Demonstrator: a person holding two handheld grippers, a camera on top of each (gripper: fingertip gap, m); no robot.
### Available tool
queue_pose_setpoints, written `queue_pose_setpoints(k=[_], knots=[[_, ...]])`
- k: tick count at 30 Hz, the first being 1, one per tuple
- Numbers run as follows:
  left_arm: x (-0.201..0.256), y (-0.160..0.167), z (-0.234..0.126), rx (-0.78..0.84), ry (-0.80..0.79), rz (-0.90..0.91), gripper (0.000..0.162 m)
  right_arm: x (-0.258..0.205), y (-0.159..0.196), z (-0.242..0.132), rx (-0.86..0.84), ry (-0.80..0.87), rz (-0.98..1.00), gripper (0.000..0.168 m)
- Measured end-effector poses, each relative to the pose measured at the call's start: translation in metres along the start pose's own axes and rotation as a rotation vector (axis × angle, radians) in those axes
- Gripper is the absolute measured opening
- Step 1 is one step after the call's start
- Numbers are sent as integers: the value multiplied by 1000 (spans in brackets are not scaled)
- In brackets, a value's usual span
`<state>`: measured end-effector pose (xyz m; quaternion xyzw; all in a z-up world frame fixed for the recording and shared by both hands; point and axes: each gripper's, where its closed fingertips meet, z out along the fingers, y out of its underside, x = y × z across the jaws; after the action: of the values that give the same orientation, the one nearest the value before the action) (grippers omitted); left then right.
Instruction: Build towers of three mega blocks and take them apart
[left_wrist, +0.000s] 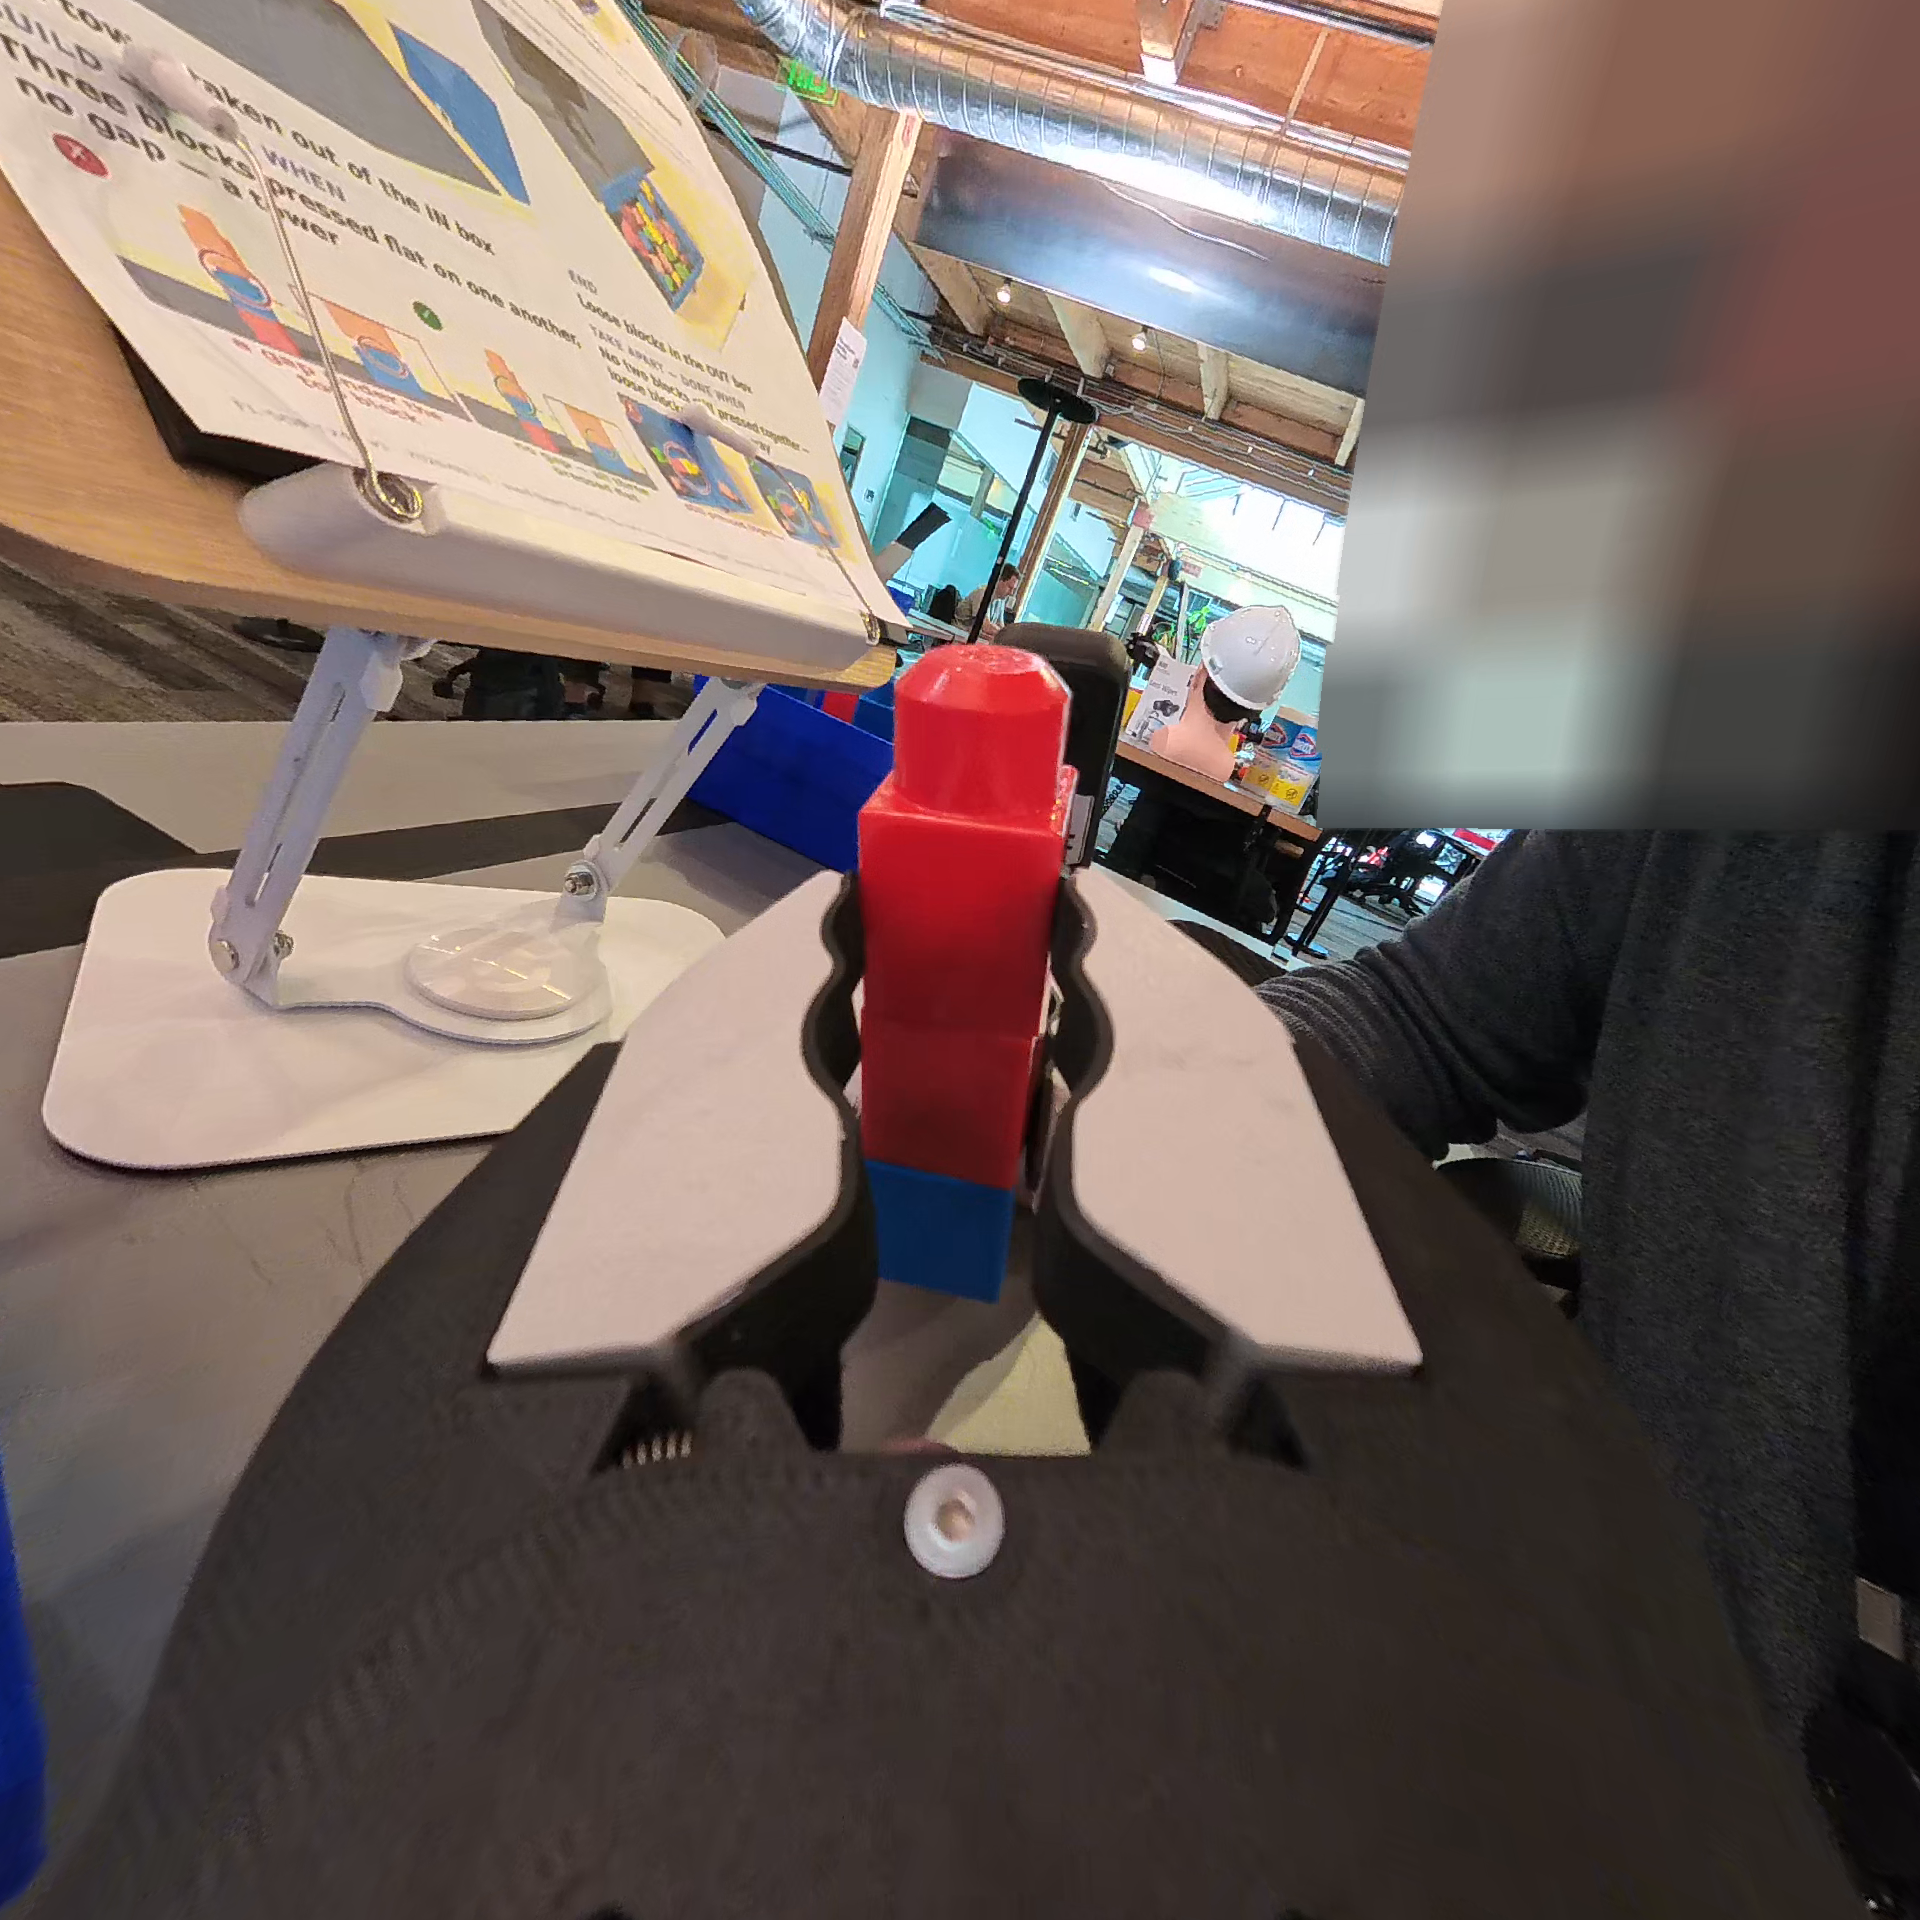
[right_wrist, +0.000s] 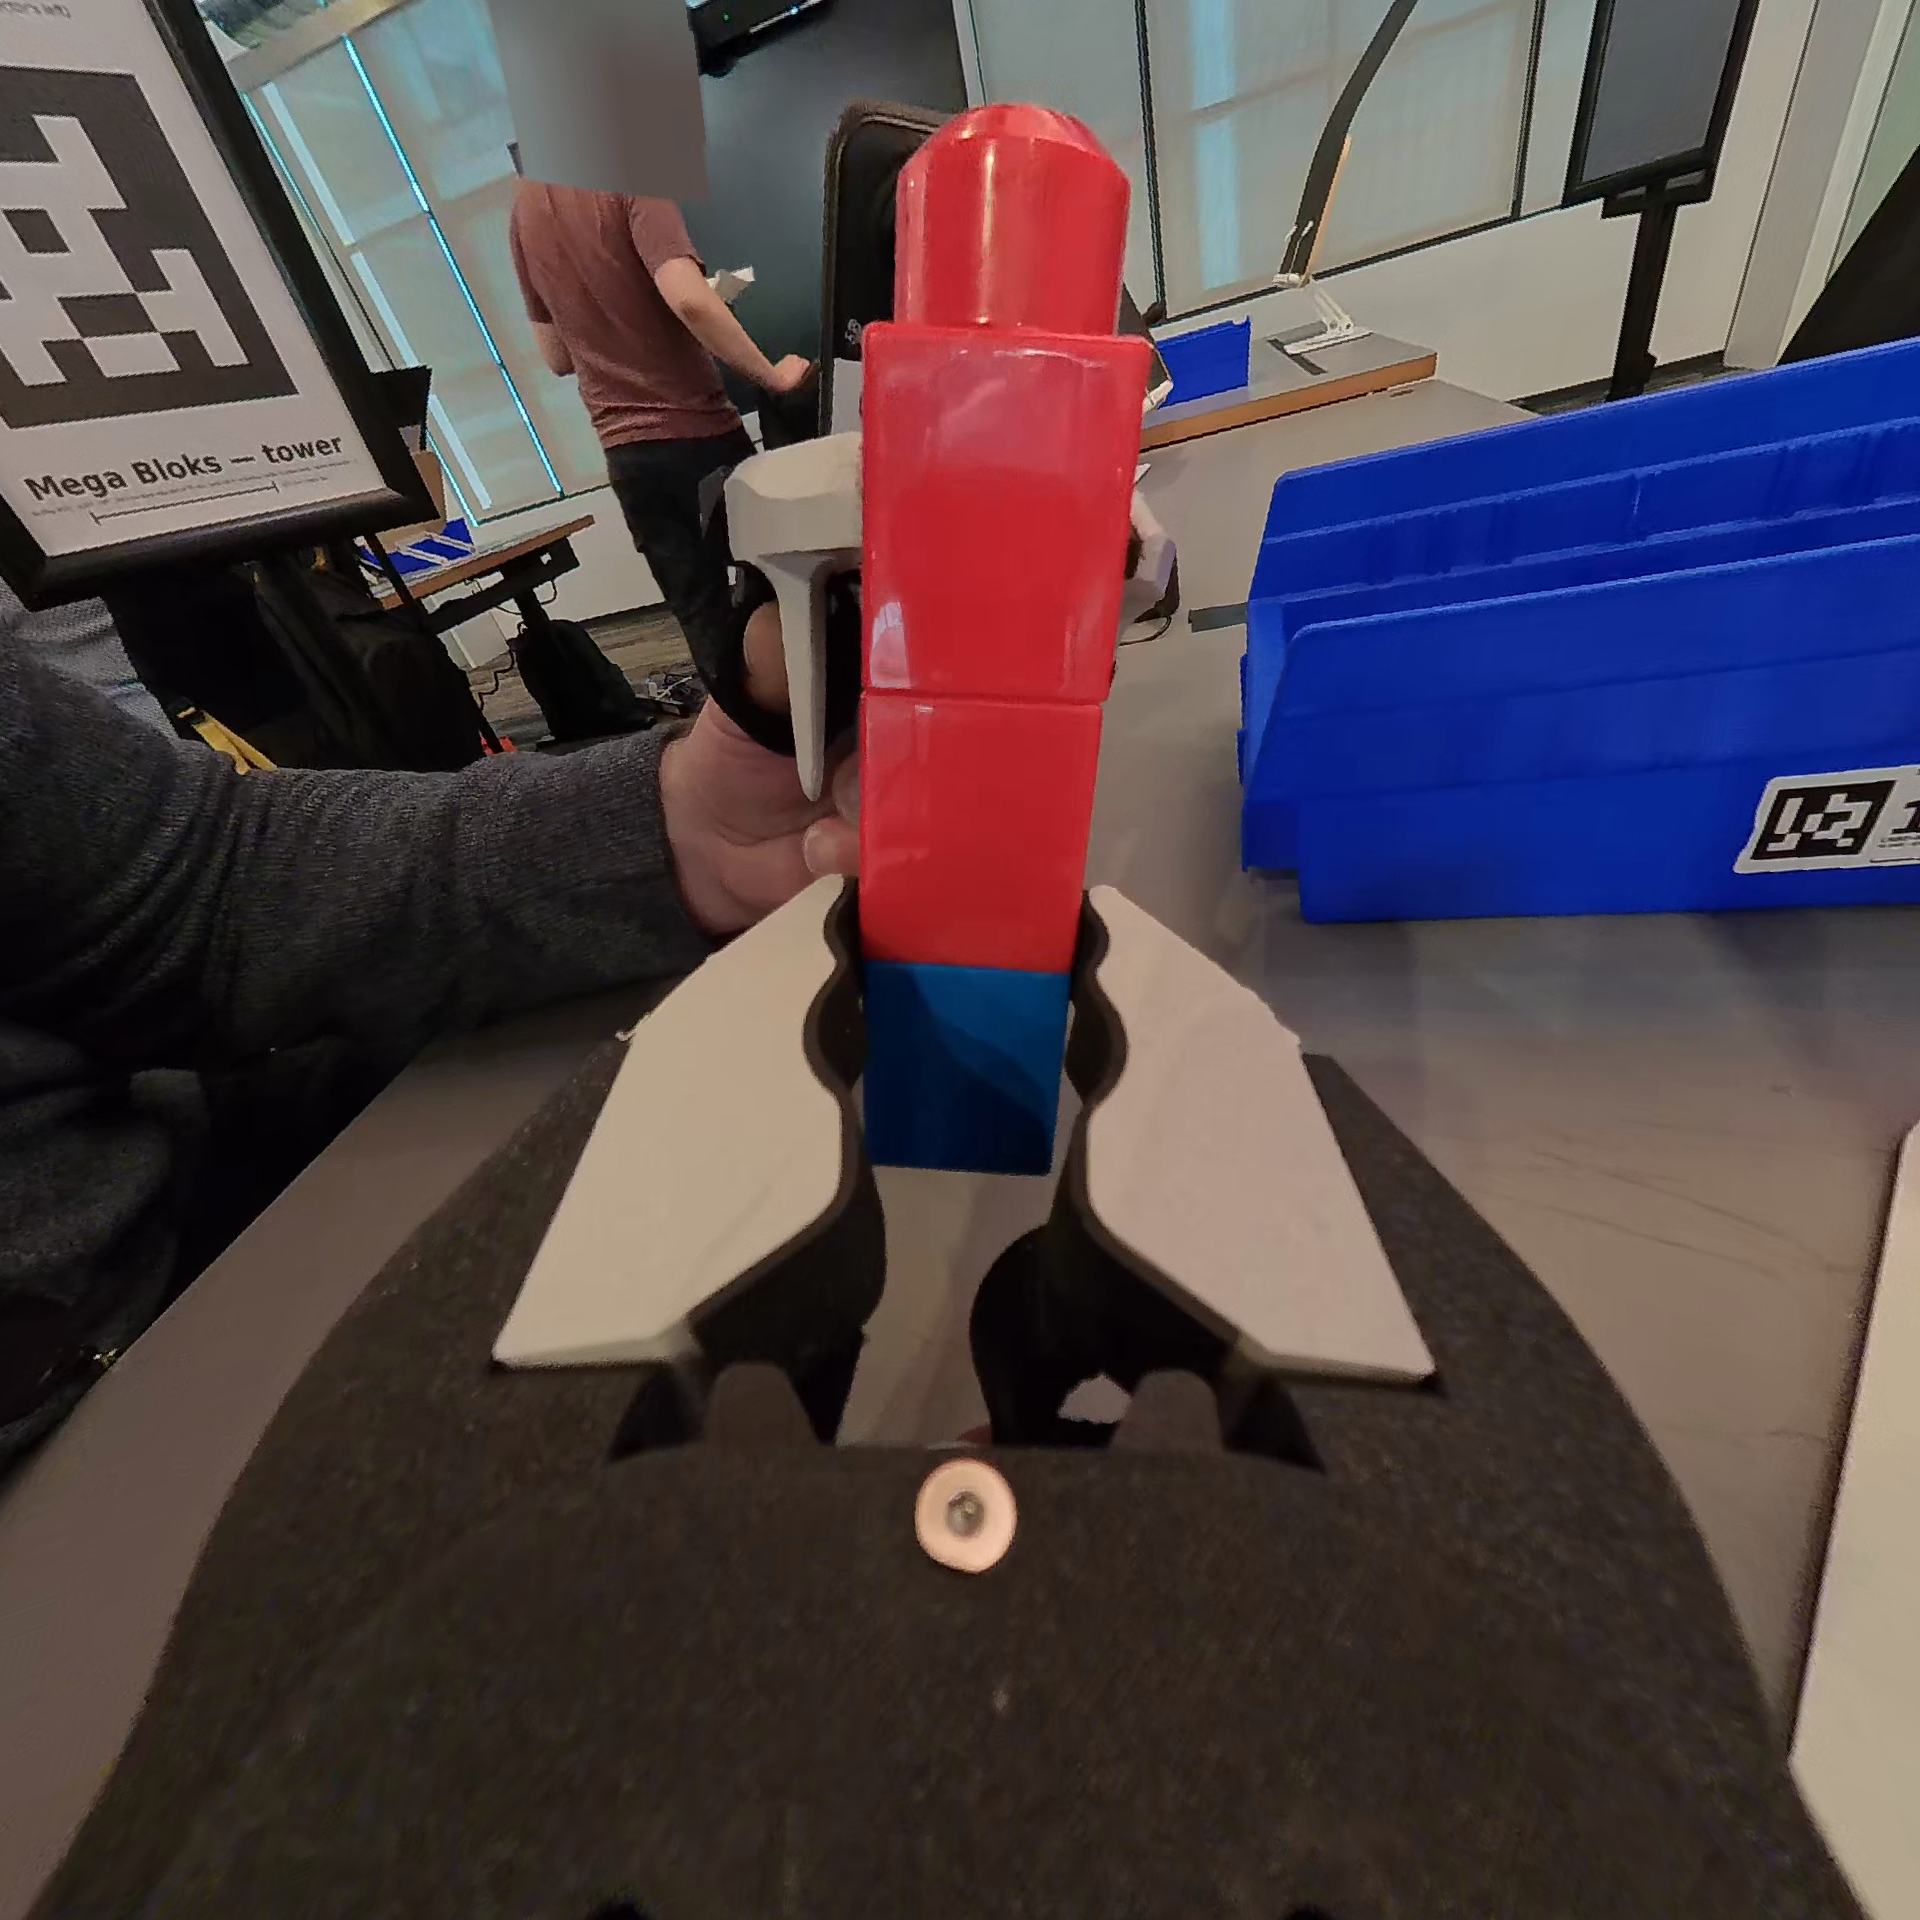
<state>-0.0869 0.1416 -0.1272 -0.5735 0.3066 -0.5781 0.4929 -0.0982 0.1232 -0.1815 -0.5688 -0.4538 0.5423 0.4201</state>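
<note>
R claw (right_wrist: 961, 1039) pinching blue block (right_wrist: 961, 1070); L claw (left_wrist: 951, 997) clamps red blocks (left_wrist: 951, 956); tower base hidden btwn fingers.

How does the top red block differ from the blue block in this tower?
The top red block is red, the blue block blue. The top red block shows a free round knob; the blue block's top is covered by the middle red block. The left claw grips the top red block, the right claw the blue block. Both belong to one tower.
</note>
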Motion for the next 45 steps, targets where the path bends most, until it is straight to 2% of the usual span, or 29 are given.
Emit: queue_pose_setpoints(k=[8, 11, 17, 20, 23, 25, 28, 31, 32, 45], knots=[[-1, -3, 0, -21, -18, 24, 35, 0, -3, -1, 22, -11, 13, 36], [0, -2, -2, -6, -8, 6, 51, 5, -7, -5, 58, -2, 43, 36], [-4, 26, 5, -80, -12, -52, 63, 5, -7, -5, 58, -7, 53, 36], [1, 37, 15, -125, 12, -49, 60, 3, -3, -1, 25, -7, 32, 36], [-2, 39, 17, -111, 0, -36, 38, 1, -2, 1, 13, -16, 22, 36], [-2, 39, 16, -100, 5, -46, 38, 1, -2, 1, 9, -24, 34, 36], [-4, 22, 11, -1, -1, -53, 38, 1, -1, 2, 2, -34, 52, 49], [-7, 17, 8, 25, -18, -50, 38, 0, 1, 4, -17, -34, 39, 44], [-5, 17, 9, 31, -7, -54, 38, 0, 2, 4, -25, -33, 40, 36], [-6, 18, 14, 2, -30, -9, 38, 1, 2, 2, -23, -28, 48, 35]])
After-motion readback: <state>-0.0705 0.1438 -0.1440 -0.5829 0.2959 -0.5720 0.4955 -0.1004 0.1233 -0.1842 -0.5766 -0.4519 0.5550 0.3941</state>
